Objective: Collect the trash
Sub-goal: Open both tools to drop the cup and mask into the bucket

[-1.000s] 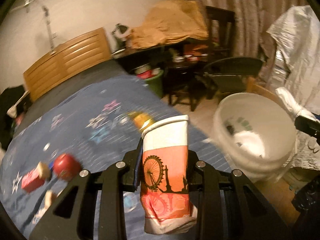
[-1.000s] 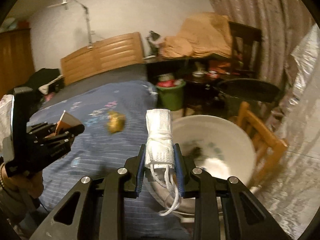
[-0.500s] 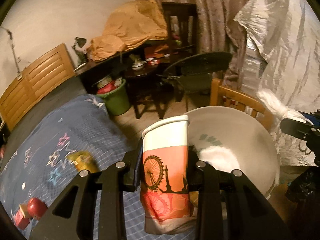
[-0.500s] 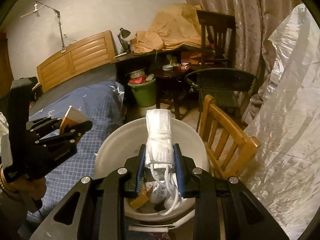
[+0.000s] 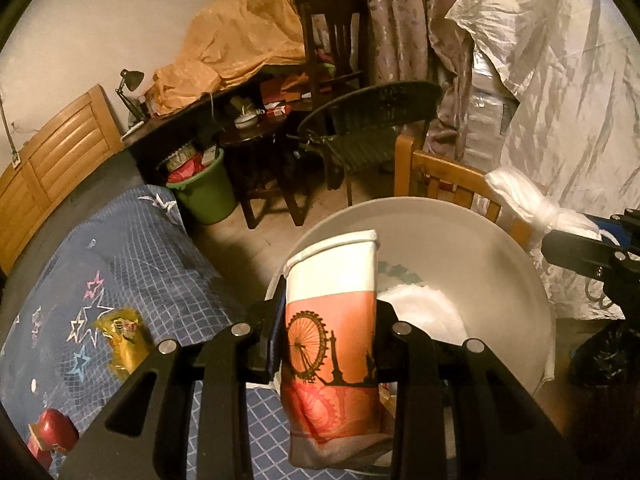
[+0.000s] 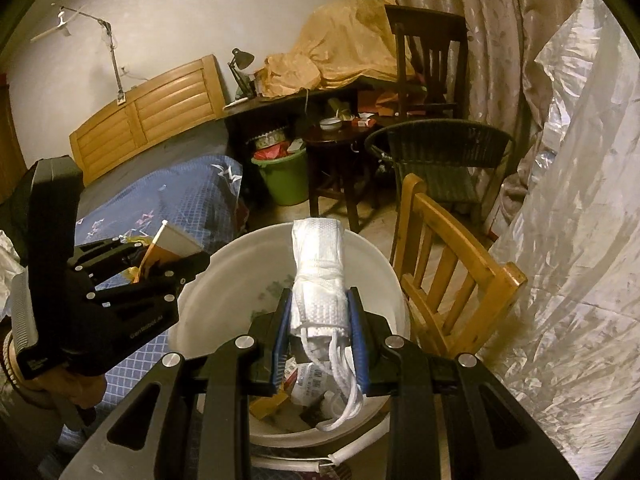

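Observation:
My left gripper (image 5: 326,344) is shut on a squashed paper cup (image 5: 332,332), white on top and orange below with a Ferris wheel print, held over the near rim of a big white bucket (image 5: 500,264). My right gripper (image 6: 318,320) is shut on a rolled white cloth bundle (image 6: 318,276) with dangling strings, held above the same bucket (image 6: 384,276), which holds paper scraps. The left gripper with the cup also shows in the right wrist view (image 6: 160,264), and the right gripper with its bundle at the right of the left wrist view (image 5: 560,236).
A bed with a blue star-print cover (image 5: 120,272) lies left, with a yellow wrapper (image 5: 122,340) and a red object (image 5: 54,436) on it. A light wooden chair (image 6: 448,264) stands right of the bucket, a green bin (image 6: 286,180), dark table and wicker chair (image 6: 440,152) behind. Silvery plastic sheeting (image 6: 580,240) hangs right.
Both grippers swung right from over the bed to the white bucket, each still holding its item. The bucket now fills the middle of both views.

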The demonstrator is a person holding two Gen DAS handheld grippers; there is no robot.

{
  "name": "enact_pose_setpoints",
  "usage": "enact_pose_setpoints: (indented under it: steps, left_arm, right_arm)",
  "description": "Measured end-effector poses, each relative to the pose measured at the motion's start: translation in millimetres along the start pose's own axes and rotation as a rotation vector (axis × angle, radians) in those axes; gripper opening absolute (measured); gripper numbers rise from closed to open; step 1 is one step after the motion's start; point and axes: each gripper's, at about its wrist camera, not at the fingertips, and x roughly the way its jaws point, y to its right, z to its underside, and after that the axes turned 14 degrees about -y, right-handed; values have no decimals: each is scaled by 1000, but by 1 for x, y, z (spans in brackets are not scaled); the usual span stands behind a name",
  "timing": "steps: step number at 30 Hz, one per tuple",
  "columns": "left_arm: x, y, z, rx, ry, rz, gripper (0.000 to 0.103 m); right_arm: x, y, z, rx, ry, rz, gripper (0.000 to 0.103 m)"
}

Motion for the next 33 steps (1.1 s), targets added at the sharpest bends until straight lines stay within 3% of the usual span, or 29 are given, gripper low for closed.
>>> enact_pose_setpoints:
  steps: [16,17,18,20,22,27,33]
  left_arm:
    - [16,-16,-5,-31,-17,162,30]
    - [16,-16,-5,-30,-14,175,33]
    - [17,-16,-5,-27,-9,190,42]
    - [19,-17,-6,-23,-11,198,50]
    - [23,-19,-6,-30,-26,203,51]
    - [27,-35,-4,-97,-34,179,51]
    - [27,-39,-7,-103,-39,216,51]
  right_arm:
    - [11,-2,-7,-5,-10,2,28]
    - [13,-2,-8,-6,-13,3,28]
    - [14,-2,-9,-6,-15,3,28]
    - [17,0,-9,-9,-25,-1,41]
    - [19,1,-10,-3,-21,10,45]
    - [20,5,-11,15,-15,9,45]
    - [18,5,-11,21,-3,9,45]
